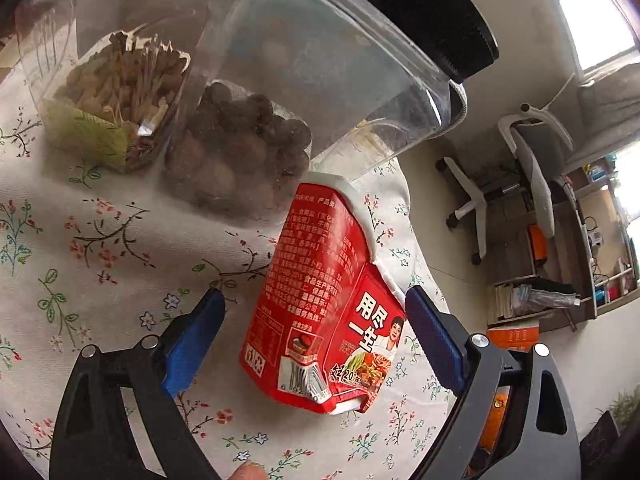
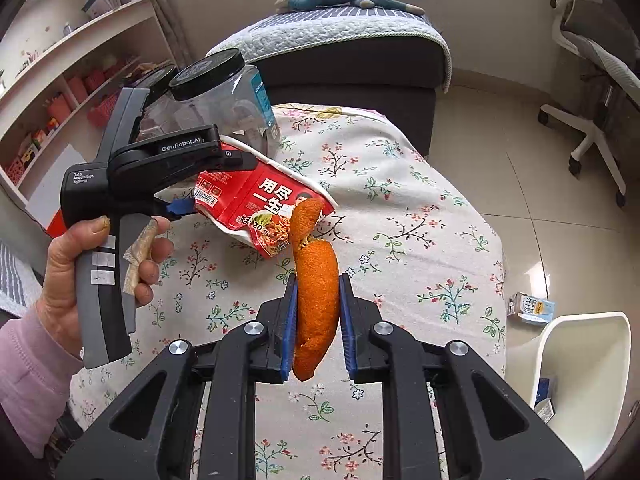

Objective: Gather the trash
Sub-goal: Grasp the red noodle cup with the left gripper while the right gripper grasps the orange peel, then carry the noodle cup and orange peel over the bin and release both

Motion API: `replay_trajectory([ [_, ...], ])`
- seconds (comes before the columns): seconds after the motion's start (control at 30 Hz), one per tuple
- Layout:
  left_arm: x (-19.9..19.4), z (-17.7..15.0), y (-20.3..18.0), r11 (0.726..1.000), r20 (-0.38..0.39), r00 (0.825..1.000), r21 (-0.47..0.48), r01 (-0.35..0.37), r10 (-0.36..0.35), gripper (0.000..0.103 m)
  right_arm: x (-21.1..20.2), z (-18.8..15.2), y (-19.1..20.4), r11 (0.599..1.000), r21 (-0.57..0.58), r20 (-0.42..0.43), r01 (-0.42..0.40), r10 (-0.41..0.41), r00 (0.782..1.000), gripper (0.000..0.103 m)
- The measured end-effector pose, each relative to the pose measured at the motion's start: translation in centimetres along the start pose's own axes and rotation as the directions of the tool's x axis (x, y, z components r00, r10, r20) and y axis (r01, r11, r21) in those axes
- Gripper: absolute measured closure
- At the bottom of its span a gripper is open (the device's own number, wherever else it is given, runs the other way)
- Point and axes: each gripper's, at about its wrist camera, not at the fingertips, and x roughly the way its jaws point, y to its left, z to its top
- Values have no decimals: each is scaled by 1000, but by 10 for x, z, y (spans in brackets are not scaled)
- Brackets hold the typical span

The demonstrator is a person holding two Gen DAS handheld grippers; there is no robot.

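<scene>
A crushed red noodle carton [image 1: 320,300] lies on the floral tablecloth [image 1: 80,240]. My left gripper [image 1: 316,320] is open, its blue fingers on either side of the carton; the right pad sits at the carton's edge. In the right wrist view the carton [image 2: 260,204] lies beyond the left gripper [image 2: 184,206], held in a hand. My right gripper [image 2: 318,312] is shut on an orange peel [image 2: 316,292] and holds it above the cloth, near the carton.
Two clear jars with black lids stand behind the carton, one with dark round nuts [image 1: 248,148], one with dried mushrooms [image 1: 120,92]. A white bin [image 2: 580,380] stands on the floor at right. An office chair [image 2: 592,80] and a sofa [image 2: 352,68] lie beyond.
</scene>
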Motion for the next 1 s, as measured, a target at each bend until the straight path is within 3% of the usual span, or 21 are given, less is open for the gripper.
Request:
replay_trajectory([
  [0.07,6,-6,0,1000,-29,1000,-29,8,-9,58,-4,-1,-2,1000,5,10,-4,4,1000,85],
  [0.17,-7,-19,2,999,-7,1000,-38,7,-7,67,-13,1,-3,1000,14,32,-21,20,999,85],
  [0.3,-47,-33,7,997,68,995,-12,-76,77,69,-28,0,2,999,13,70,-46,45,997,85],
  [0.37,-74,-40,10,989,129,981,5,-145,143,69,-38,-2,8,998,6,88,-59,59,994,85],
  [0.4,-89,-44,10,979,170,966,22,-201,195,69,-43,-3,10,998,-1,101,-62,62,993,85],
  [0.47,-118,-53,4,943,266,916,60,-326,300,69,-57,-7,16,998,-7,132,-70,70,989,85],
  [0.57,-163,-74,-9,871,423,816,112,-478,394,69,-77,-11,23,996,-11,190,-85,85,978,85],
  [0.63,-188,-89,-22,835,517,754,128,-535,405,69,-91,-14,28,997,-18,235,-71,74,969,85],
  [0.8,-234,-122,-45,783,692,614,112,-612,380,69,-115,-21,35,999,-39,341,-4,17,940,85],
  [0.87,-240,-129,-54,770,733,577,114,-628,362,69,-120,-23,36,999,-44,374,29,-11,927,85],
  [1.0,-249,-140,-72,775,776,546,121,-620,316,69,-128,-22,35,997,-29,426,67,-48,903,85],
])
